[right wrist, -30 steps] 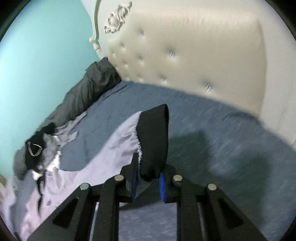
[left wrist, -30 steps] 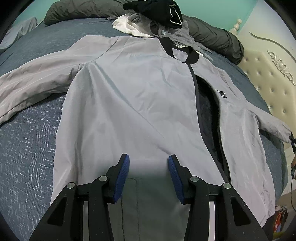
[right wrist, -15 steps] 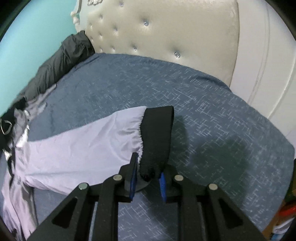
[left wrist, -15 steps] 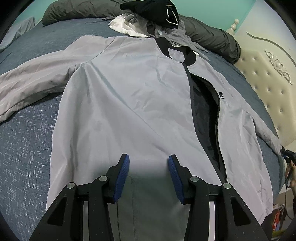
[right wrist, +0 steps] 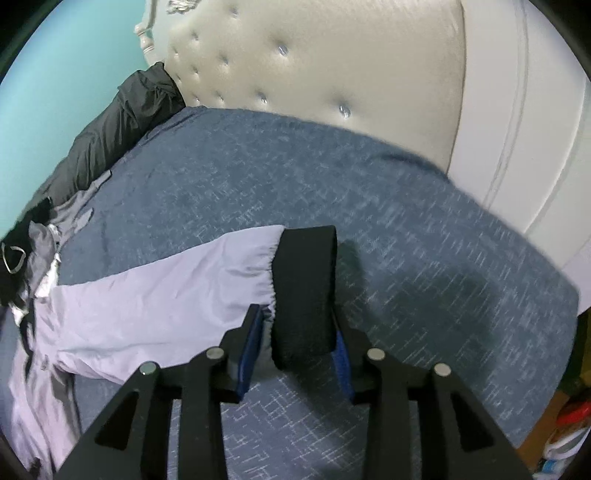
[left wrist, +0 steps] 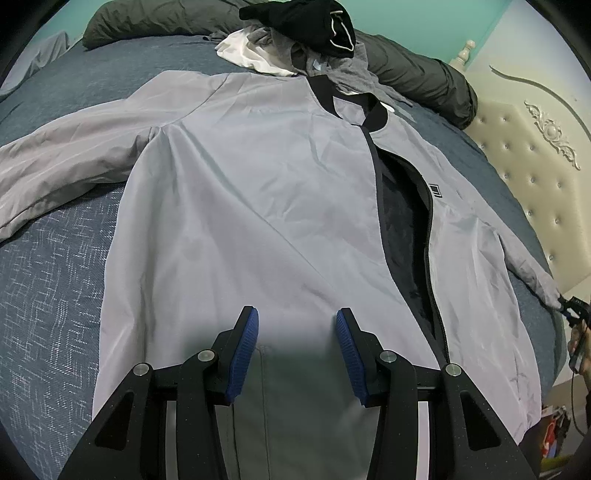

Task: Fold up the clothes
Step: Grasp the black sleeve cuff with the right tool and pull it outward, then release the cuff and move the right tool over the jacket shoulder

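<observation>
A light grey zip jacket (left wrist: 258,184) with a black collar lies front up and spread flat on the blue bed (left wrist: 55,277). My left gripper (left wrist: 296,317) hangs open just above the jacket's lower hem, with nothing between its blue pads. The jacket's right sleeve (right wrist: 166,295) stretches out across the cover, ending in a black cuff (right wrist: 304,288). My right gripper (right wrist: 295,325) sits around that cuff, its jaws opening, and the cuff lies loose between them on the bed. That gripper also shows small at the sleeve end (left wrist: 570,306).
A heap of black, white and grey clothes (left wrist: 306,26) lies beyond the collar, against a dark rolled duvet (left wrist: 424,81). The cream tufted headboard (right wrist: 332,55) stands close behind the cuff. The bed's edge falls away at the right (right wrist: 554,369).
The right gripper sank toward the bed with the cuff, and its jaws spread from a tight pinch to a loose gap. The left gripper and the jacket body stayed as they were.
</observation>
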